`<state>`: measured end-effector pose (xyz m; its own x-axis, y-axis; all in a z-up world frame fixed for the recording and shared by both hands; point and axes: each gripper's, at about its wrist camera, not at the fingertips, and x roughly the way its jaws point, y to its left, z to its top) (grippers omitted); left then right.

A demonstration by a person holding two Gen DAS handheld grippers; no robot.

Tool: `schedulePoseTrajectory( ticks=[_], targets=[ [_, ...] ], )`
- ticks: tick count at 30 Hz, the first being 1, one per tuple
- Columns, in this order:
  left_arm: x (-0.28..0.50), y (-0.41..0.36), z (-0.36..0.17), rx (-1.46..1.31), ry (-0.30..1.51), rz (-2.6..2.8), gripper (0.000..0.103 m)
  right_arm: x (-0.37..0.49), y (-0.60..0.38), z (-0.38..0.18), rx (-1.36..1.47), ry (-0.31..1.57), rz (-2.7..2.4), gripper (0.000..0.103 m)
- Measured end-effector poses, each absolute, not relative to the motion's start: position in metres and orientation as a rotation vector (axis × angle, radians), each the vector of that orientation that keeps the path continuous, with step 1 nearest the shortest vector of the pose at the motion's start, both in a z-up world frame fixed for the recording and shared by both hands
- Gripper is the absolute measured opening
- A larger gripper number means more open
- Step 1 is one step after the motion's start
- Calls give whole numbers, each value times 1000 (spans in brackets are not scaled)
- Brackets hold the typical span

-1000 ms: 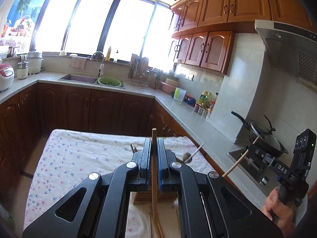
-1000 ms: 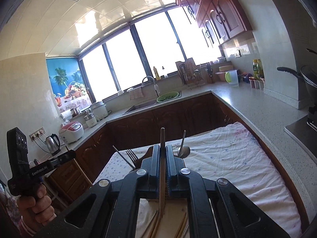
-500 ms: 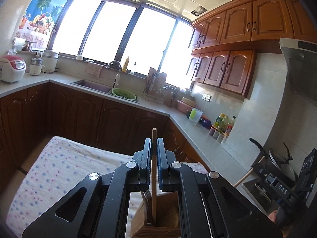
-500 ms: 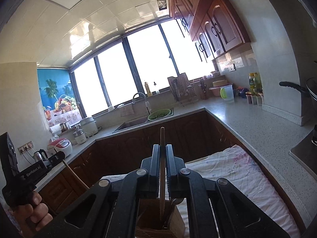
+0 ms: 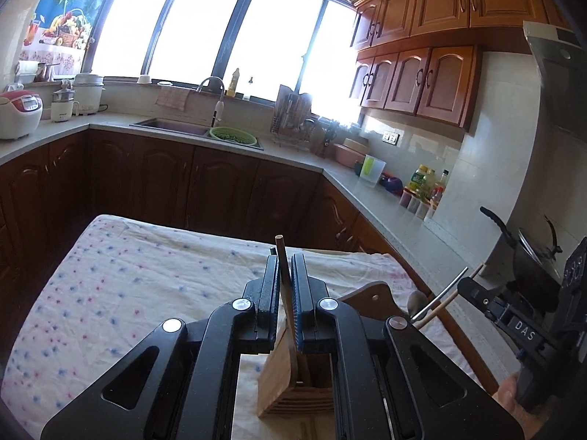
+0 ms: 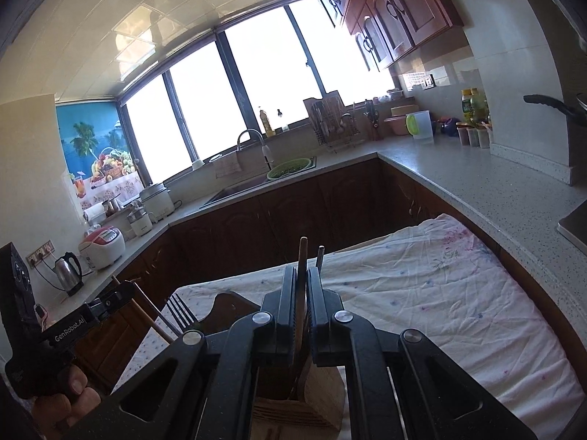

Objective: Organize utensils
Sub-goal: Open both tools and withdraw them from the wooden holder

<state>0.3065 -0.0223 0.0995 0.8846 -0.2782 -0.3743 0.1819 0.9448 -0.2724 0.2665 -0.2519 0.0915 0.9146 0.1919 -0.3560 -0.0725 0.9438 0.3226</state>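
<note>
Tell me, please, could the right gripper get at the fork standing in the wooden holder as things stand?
Probably not yet: the right gripper is shut on a chopstick, so its jaws are taken. The fork itself stands clear in the wooden holder.

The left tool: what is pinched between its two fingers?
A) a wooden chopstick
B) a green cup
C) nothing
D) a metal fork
A: the left tool is shut on a wooden chopstick, whose lower end reaches into the wooden utensil holder below.
</note>
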Motion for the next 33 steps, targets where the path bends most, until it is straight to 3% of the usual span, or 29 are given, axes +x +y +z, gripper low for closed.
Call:
schedulePoseTrajectory(
  ticks=[10, 12, 14, 15, 16, 18, 20, 22, 24, 27, 33],
  targets=[
    [307, -21, 102, -232, 439, -251, 6, 270, -252, 93, 315, 406, 136, 6],
    [307, -19, 103, -240, 449, -257, 7, 269, -252, 94, 322, 408, 136, 11],
    [306, -18, 105, -249, 454, -268, 16, 268, -253, 95, 329, 407, 135, 12],
    [305, -17, 106, -250, 455, -262, 23, 266, -254, 96, 335, 403, 136, 18],
    [303, -16, 107, -253, 450, -257, 37, 265, -257, 97, 344, 395, 141, 24],
    [296, -13, 110, -256, 434, -248, 47, 259, -260, 101, 362, 372, 148, 58],
    [290, -10, 112, -258, 434, -243, 62, 252, -263, 106, 371, 348, 152, 62],
    [283, -6, 114, -263, 432, -233, 73, 246, -266, 111, 389, 328, 157, 77],
    [275, -2, 114, -265, 427, -219, 76, 236, -269, 115, 399, 299, 156, 92],
    [262, 3, 113, -259, 433, -213, 77, 221, -273, 118, 404, 273, 149, 100],
    [236, 9, 101, -267, 467, -201, 79, 192, -278, 107, 433, 287, 151, 101]
  ],
)
